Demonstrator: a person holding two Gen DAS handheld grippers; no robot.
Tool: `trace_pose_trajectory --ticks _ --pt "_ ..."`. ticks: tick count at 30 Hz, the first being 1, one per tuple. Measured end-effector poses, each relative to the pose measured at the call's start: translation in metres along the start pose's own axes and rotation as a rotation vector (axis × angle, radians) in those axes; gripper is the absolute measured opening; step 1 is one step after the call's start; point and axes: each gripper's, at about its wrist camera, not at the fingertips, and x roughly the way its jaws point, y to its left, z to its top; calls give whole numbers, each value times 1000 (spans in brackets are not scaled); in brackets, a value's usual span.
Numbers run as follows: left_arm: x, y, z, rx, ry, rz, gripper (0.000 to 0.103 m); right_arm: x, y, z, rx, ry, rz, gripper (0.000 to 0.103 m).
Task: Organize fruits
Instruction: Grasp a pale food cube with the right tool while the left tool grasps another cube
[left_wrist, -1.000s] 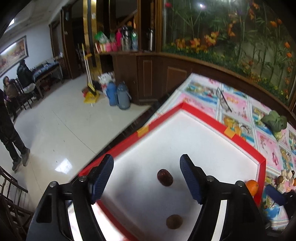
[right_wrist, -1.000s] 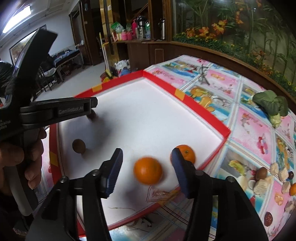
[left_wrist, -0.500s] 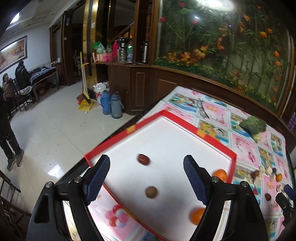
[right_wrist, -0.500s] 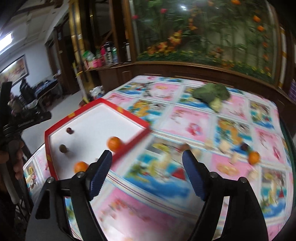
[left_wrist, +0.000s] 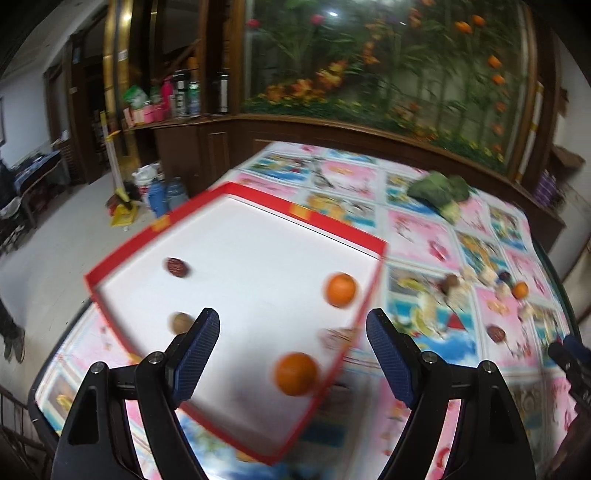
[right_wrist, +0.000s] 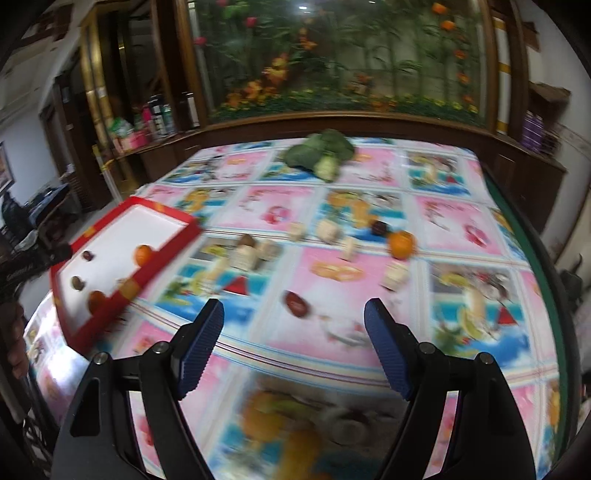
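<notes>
Where the left wrist view looks down along its fingers, the left gripper (left_wrist: 293, 354) stands wide with nothing between its pads; its jaws have just been opening. Below it lies the red-rimmed tray (left_wrist: 236, 192) with a white floor, set on the picture-patterned tablecloth (left_wrist: 424, 232). Four fruits rest in the tray: one orange (left_wrist: 340, 290) near the right rim, a second orange (left_wrist: 296, 373) toward the near corner, a dark red date (left_wrist: 176, 266) near the left rim, and a brown round fruit (left_wrist: 180, 322) just beside the left pad in the picture. To the right of the tray, on the cloth, a loose group of small items lies scattered — a small orange (left_wrist: 520, 290) and a dark date (left_wrist: 495, 333) among them. A green leafy vegetable (left_wrist: 441, 192) sits farther back. The frame is blurred.

In the right wrist view, the right gripper (right_wrist: 293, 350) also stands wide and empty, its jaws having just been opening. It hangs over the cloth, well apart from the tray (right_wrist: 173, 236) at the left. A date (right_wrist: 296, 303) lies on the cloth between the fingers in the picture, untouched. Beyond it lie an orange (right_wrist: 401, 244), pale chunks — kind not discernible — and the leafy vegetable (right_wrist: 321, 152).
</notes>
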Motion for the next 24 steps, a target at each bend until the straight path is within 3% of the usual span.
trace_pose_trajectory --ticks 8,13,17,24 --pt "5 -47 -20 96 48 -69 81 -8 -50 -12 64 24 -94 79" --pt "13 -66 -29 133 81 -81 81 13 -65 -6 95 67 -75 78" --pt "15 -72 -34 149 93 -87 81 43 -66 11 99 101 -80 66" --pt "32 -84 -27 160 93 -86 81 82 -58 28 49 126 -135 61"
